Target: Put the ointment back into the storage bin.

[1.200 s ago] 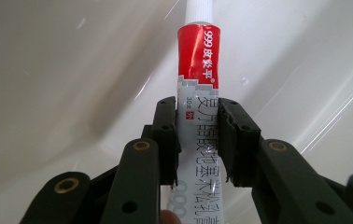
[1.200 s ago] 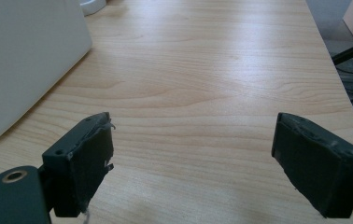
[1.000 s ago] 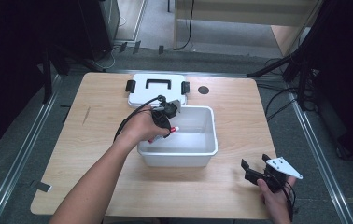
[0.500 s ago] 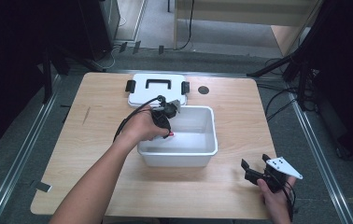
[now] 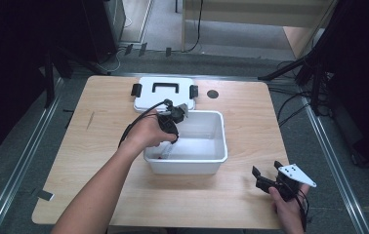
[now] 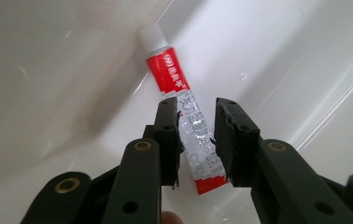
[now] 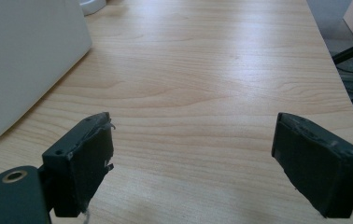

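Inside the white bin (image 5: pixel 219 146), at its near-left corner, a red tube (image 6: pixel 184 112) is straddled by the left gripper (image 6: pixel 197 140), jaws narrowly parted, ungripped; slipping is risked; right gripper (image 7: pixel 193 158) is held wide

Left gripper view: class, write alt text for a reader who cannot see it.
Two black jaws of the left gripper straddle a red and silver tube with a white cap, lying on the floor of a white bin near its corner.

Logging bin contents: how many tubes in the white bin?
1. A red-and-white tube lies on the floor of the white bin, between the jaws of the left hand-held gripper. Others may be hidden behind the hand.
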The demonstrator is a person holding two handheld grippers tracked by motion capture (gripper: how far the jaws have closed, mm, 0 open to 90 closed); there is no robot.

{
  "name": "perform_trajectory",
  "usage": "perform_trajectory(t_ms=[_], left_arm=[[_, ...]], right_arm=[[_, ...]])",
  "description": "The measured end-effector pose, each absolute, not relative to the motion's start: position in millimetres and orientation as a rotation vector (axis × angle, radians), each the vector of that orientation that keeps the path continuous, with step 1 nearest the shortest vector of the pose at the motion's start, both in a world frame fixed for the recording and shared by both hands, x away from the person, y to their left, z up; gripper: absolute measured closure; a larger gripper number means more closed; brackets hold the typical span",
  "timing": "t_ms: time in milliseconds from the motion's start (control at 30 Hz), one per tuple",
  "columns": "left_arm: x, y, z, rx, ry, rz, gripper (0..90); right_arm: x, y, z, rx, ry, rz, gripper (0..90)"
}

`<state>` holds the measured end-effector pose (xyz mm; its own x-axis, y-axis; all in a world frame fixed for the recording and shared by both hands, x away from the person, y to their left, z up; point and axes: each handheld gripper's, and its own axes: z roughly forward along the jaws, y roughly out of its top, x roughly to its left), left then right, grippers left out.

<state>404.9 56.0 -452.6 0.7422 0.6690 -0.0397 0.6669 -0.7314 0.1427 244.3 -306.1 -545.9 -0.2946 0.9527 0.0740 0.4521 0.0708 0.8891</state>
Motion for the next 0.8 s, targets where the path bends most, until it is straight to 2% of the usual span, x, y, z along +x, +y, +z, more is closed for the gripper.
perform_trajectory(t_ms=[433, 600, 800], left_arm=[[393.9, 68.6, -415.2, 2.693, 1.059, 0.038, 69.4], [384.2, 77.7, -393.8, 2.675, 1.059, 0.089, 59.7], [372.5, 95.5, -372.6, 2.622, 1.092, 0.155, 37.9]], right_arm=[[244.6, -305.8, -545.9, 1.394, 1.806, 1.171, 12.7], [244.6, -305.6, -546.0, 1.394, 1.806, 1.169, 12.7], [245.0, -305.6, -546.0, 1.390, 1.811, 1.169, 12.7]])
